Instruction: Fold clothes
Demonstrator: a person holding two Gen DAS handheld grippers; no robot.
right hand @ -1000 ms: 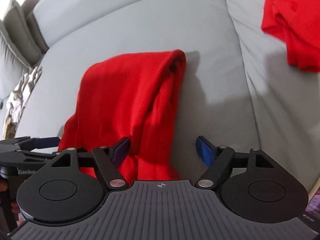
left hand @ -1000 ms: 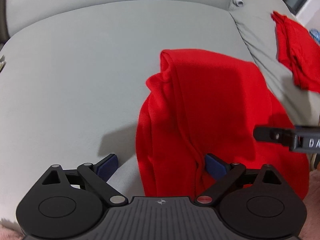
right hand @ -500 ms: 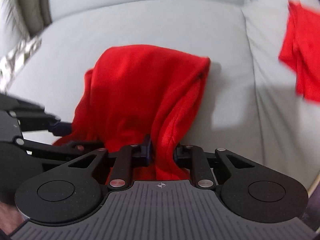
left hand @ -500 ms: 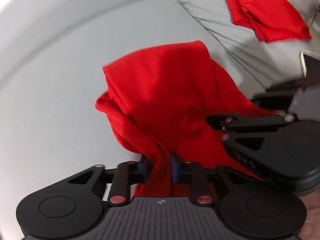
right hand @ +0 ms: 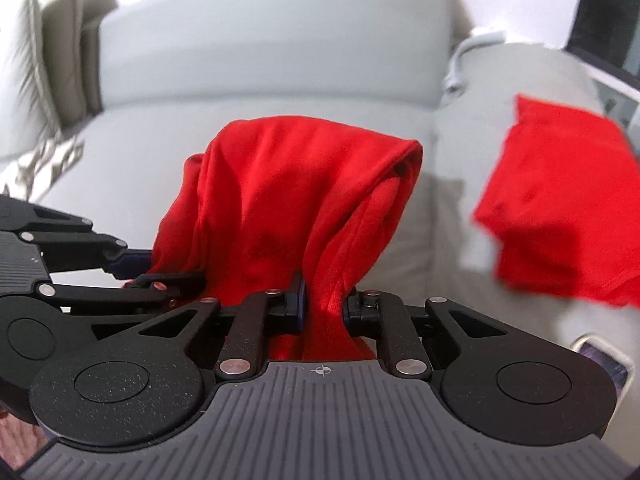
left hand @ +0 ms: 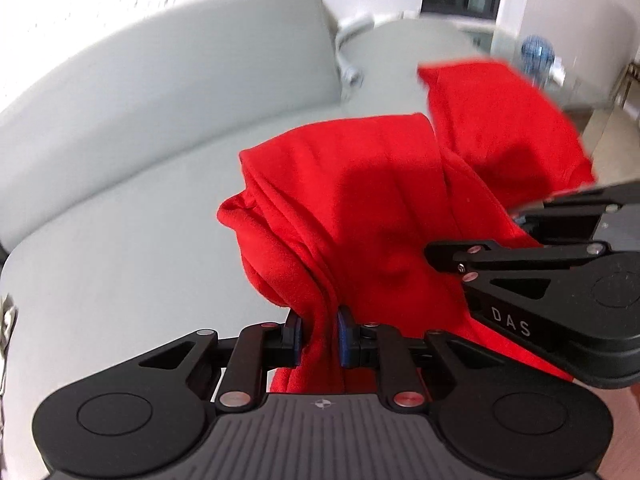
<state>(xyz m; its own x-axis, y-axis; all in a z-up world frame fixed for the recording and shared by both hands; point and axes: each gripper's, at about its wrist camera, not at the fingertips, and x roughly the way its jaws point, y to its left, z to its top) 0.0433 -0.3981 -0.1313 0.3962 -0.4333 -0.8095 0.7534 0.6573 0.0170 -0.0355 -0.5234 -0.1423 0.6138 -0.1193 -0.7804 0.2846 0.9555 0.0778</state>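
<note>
Red garment (left hand: 360, 208): bunched, pinched at its near edge by both grippers, draping away over the grey sofa seat.
Left gripper (left hand: 319, 334): jaws narrow, blue pads clamped on a gathered fold of the red garment.
Right gripper (right hand: 323, 306): jaws narrow, pinching another fold of the same cloth; seen just beside the left one.
Sofa (right hand: 256, 60): grey seat and backrest beneath and behind the cloth.
Second red cloth (right hand: 560, 208): lies apart on the sofa's far right side.
Cushions (right hand: 48, 52): far left corner.
</note>
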